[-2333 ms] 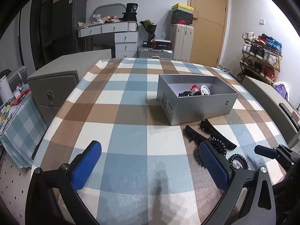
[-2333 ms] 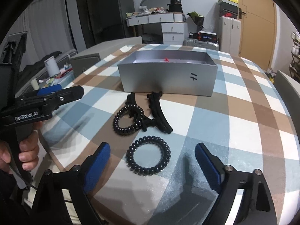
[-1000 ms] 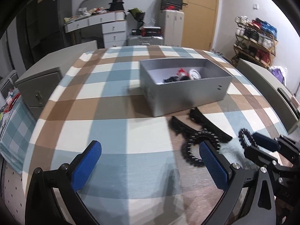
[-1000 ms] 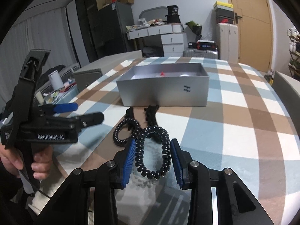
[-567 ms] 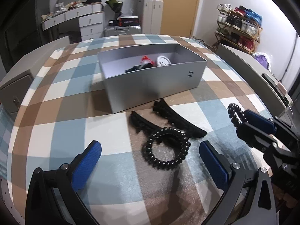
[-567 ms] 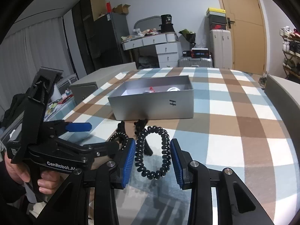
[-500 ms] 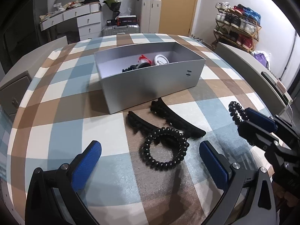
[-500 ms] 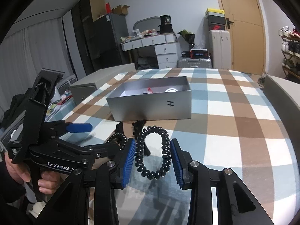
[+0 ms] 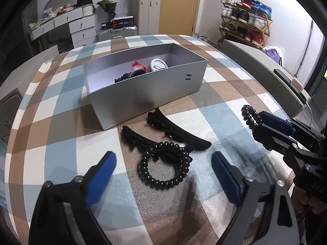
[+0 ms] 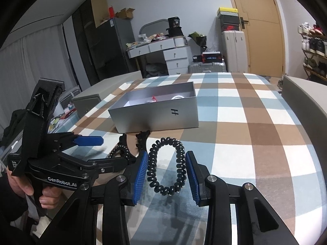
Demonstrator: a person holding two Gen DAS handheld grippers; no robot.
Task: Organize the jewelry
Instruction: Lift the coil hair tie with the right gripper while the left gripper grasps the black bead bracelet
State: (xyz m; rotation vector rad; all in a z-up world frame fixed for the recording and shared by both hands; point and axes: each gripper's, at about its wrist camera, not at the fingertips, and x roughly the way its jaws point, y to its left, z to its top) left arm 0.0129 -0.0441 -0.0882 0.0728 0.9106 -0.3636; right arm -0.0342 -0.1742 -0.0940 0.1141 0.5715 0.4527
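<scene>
Holding coil tie (image 10: 167, 166) clamped in right gripper (image 10: 166, 175) | left gripper (image 9: 163, 170) spread apart over 2nd tie (image 9: 164, 165) | risk: springy tie slips before box (image 9: 147, 89).

Spiral hair tie (image 10: 167, 166) now lifted off tablecloth (image 10: 245, 134)

Wooden door (image 10: 263, 26), white drawers (image 10: 175, 58), shoe rack (image 9: 245, 22)

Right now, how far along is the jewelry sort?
Done: a few small items lie in the silver cardboard box. In hand: right gripper holds one black spiral hair tie. Left: another black spiral tie and two black claw clips on the tablecloth; left gripper open.
</scene>
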